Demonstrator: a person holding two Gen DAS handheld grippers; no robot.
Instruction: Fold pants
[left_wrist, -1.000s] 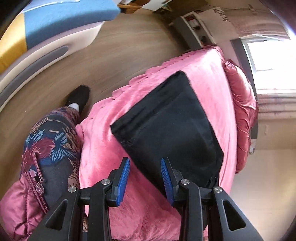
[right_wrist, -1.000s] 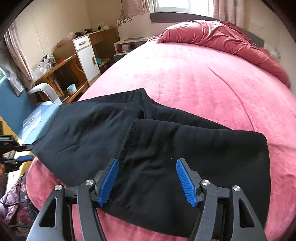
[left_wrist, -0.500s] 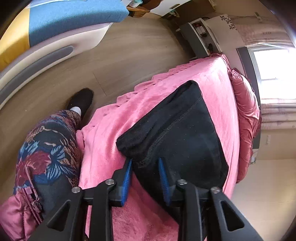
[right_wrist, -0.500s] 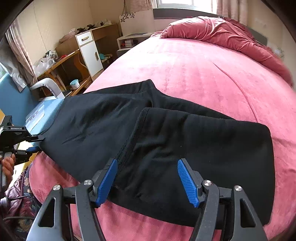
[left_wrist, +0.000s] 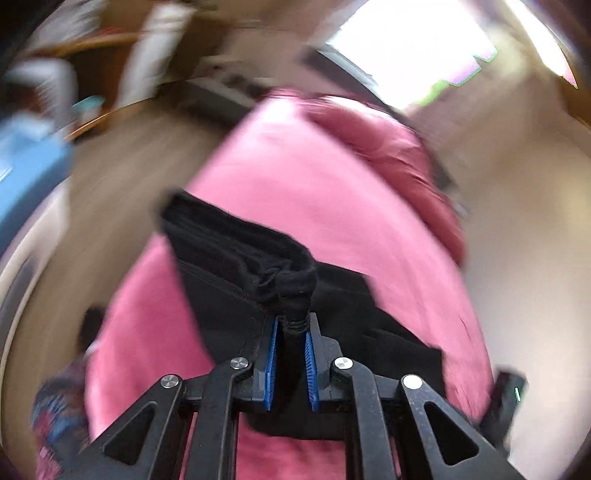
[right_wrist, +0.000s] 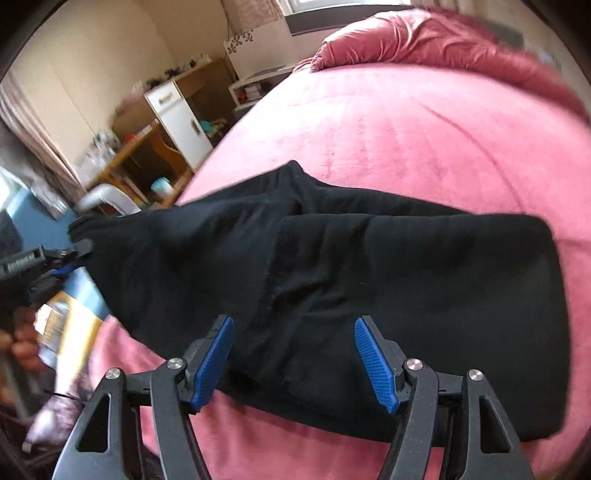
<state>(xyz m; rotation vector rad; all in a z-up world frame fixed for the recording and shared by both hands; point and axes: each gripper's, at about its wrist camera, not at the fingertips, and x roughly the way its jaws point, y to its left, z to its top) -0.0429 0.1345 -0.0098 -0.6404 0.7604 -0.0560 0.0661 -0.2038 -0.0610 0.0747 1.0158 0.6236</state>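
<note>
Black pants (right_wrist: 369, 277) lie folded across the near part of a pink bed (right_wrist: 406, 129). My left gripper (left_wrist: 291, 325) is closing on a bunched end of the pants (left_wrist: 221, 258), and its blue pads press on the cloth, which is raised off the bed. In the right wrist view that left gripper (right_wrist: 70, 258) holds the pants' left end beyond the bed's edge. My right gripper (right_wrist: 293, 323) stands open low over the pants' near edge, with cloth under the gap but its pads not pressing on it.
A crumpled pink duvet (right_wrist: 424, 40) lies at the head of the bed. Left of the bed stand a white cabinet (right_wrist: 181, 118) and a cluttered wooden desk (right_wrist: 140, 155). A person's hand (right_wrist: 22, 343) shows at the left edge. The left wrist view is blurred.
The left gripper has shut on the pants' end, lifted it and rolled, so its view now faces along the bed. The right gripper has stayed nearly in place.
</note>
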